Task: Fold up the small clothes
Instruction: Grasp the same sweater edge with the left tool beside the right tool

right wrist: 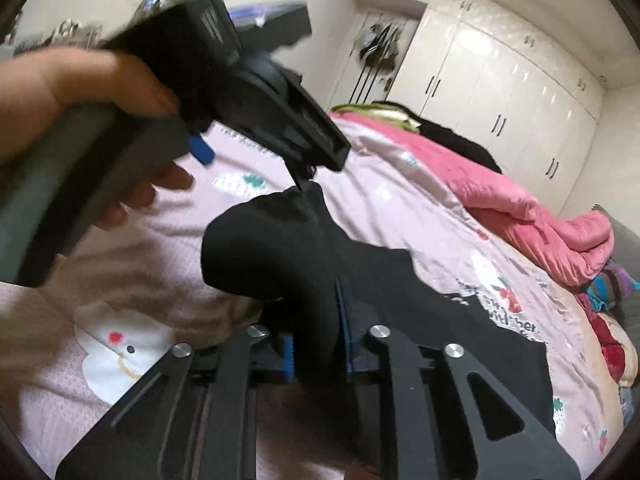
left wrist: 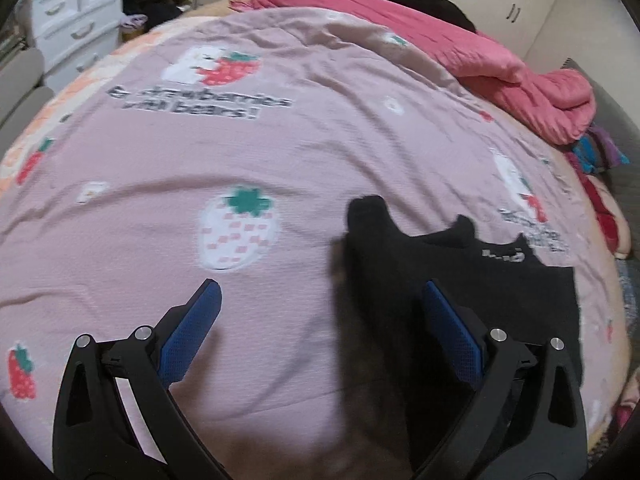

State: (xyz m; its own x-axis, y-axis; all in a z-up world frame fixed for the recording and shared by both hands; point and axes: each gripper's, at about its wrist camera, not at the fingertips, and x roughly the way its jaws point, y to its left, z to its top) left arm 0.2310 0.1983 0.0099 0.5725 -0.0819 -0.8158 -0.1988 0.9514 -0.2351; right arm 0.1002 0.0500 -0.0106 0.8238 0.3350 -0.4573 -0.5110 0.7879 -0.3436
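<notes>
A small black garment (left wrist: 460,280) with white lettering lies on the pink strawberry-print bedspread (left wrist: 240,152). In the left wrist view my left gripper (left wrist: 322,300) is open, its blue pads (left wrist: 192,332) wide apart above the bedspread, with the right pad over the garment's left edge. In the right wrist view my right gripper (right wrist: 316,340) is shut on a lifted fold of the black garment (right wrist: 280,248), which bunches up between the blue pads (right wrist: 343,320). The left gripper's body (right wrist: 240,80), held in a hand, hovers above the garment there.
A rolled pink quilt (left wrist: 520,80) lies along the bed's far right side, with colourful clothes (left wrist: 600,152) beside it. White drawers (left wrist: 76,20) stand at the far left. White wardrobes (right wrist: 500,92) line the back wall.
</notes>
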